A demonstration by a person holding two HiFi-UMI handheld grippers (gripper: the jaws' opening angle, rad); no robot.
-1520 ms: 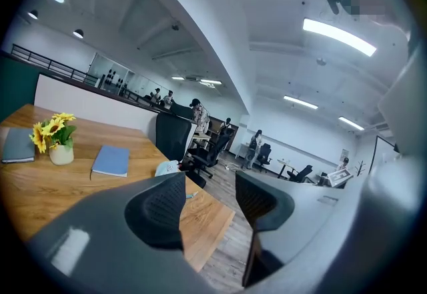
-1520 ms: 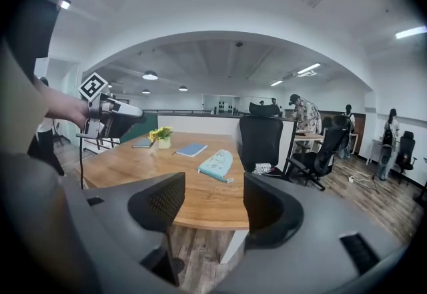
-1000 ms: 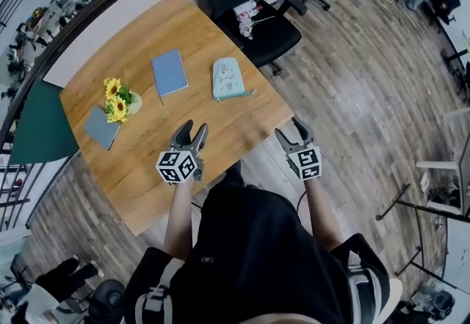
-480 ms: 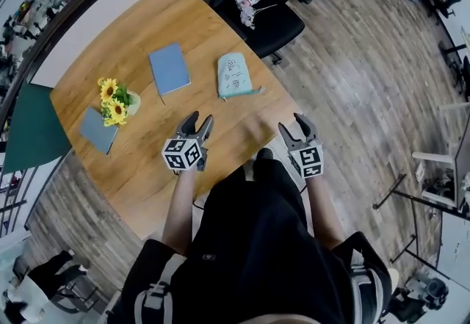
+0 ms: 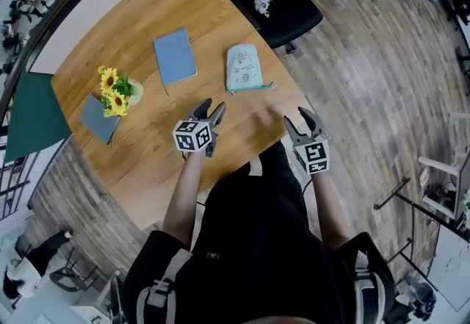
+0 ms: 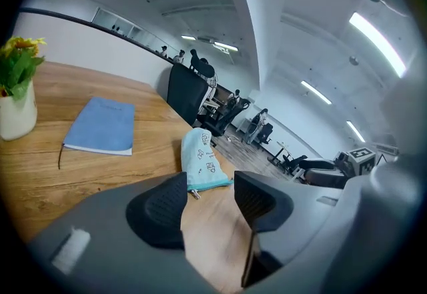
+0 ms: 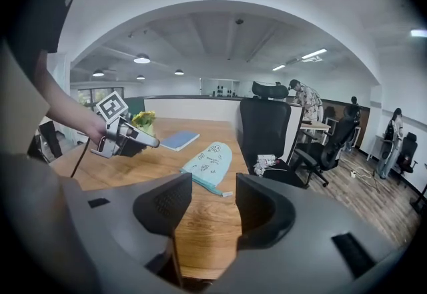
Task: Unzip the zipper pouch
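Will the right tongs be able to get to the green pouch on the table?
Probably yes. Only table lies between the right tongs, closing with nothing between them, and the pouch.

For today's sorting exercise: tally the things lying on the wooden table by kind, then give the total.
Zipper pouch: 1
Notebooks: 2
Vase of sunflowers: 1
Total: 4
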